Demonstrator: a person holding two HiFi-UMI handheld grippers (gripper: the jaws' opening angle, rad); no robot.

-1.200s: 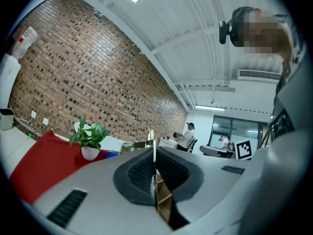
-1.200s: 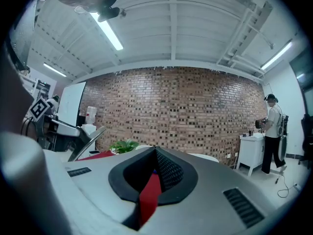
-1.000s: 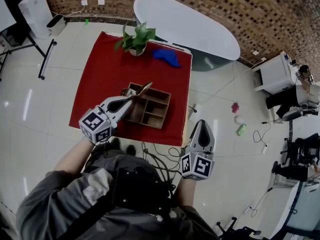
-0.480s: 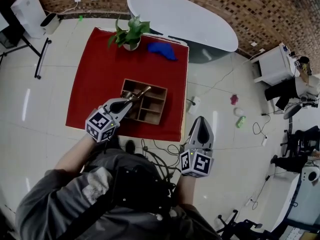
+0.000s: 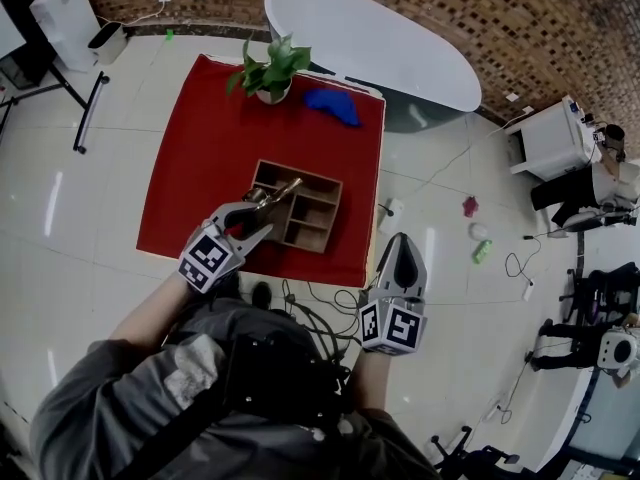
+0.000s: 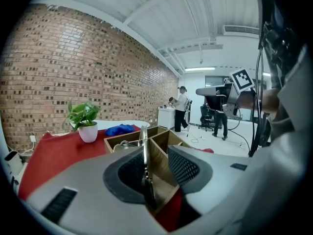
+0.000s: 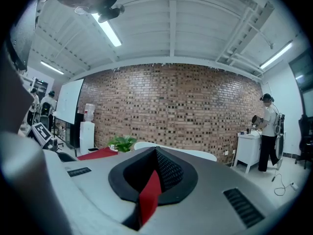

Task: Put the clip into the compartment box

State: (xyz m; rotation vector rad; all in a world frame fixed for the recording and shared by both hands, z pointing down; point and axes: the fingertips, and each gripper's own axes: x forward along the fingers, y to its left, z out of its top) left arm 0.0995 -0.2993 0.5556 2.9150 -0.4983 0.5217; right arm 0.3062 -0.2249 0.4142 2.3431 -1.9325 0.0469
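Fingers (image 6: pixel 188 166) of our left gripper (image 5: pixel 264 215), just opening, stand apart around the clip (image 6: pixel 145 153) over the compartment box's (image 5: pixel 300 171) 9 o'clock side; we should widen gently. Right gripper (image 5: pixel 403 251): fingers together.

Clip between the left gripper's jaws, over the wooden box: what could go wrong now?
The left gripper's jaws have just been opening, and the clip stands upright between the pads, close to the left one.
1. It might cling to that pad and lift away with the gripper.
2. It seems to sit right by a divider of the compartment box, so it could land across the wall or bounce out onto the red cloth.
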